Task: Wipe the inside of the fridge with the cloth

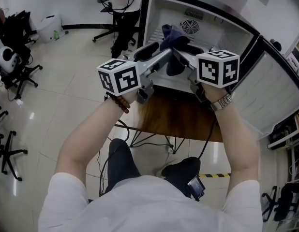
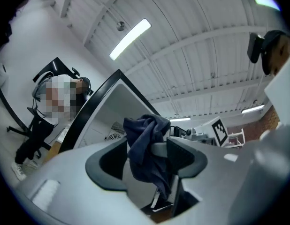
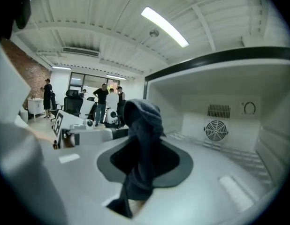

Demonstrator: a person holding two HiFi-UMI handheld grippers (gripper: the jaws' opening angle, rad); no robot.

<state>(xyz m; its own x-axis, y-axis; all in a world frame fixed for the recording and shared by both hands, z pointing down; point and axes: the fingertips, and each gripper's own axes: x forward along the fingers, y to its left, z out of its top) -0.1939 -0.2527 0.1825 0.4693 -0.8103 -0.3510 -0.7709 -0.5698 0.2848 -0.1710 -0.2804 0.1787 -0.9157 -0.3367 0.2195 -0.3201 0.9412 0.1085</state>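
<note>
Your right claw point(image 3: 144, 159) pinches the dark blue cloth point(image 1: 171, 36) and holds it up at the mouth of the open fridge point(image 1: 161, 13), which sits on the bench point(image 1: 181, 117). Your left claw point(image 2: 146, 159) stands wide (the cloth hangs between its jaws, not clamped).

the fridge point(image 1: 156, 18) stands on the wooden table point(image 1: 178, 115), its mouth toward the camera and its door point(image 1: 270, 95) swung out to the right. the fan grille point(image 1: 190, 27) sits in the fridge's back wall. the cloth point(image 1: 172, 37) hangs in the mouth, before the grille, in the jaws of the right gripper point(image 1: 182, 50), with the left gripper point(image 1: 158, 51) just left of it. a person point(image 1: 123, 13) stands beyond the fridge's left side, and an office chair point(image 1: 16, 76) stands far left.
</note>
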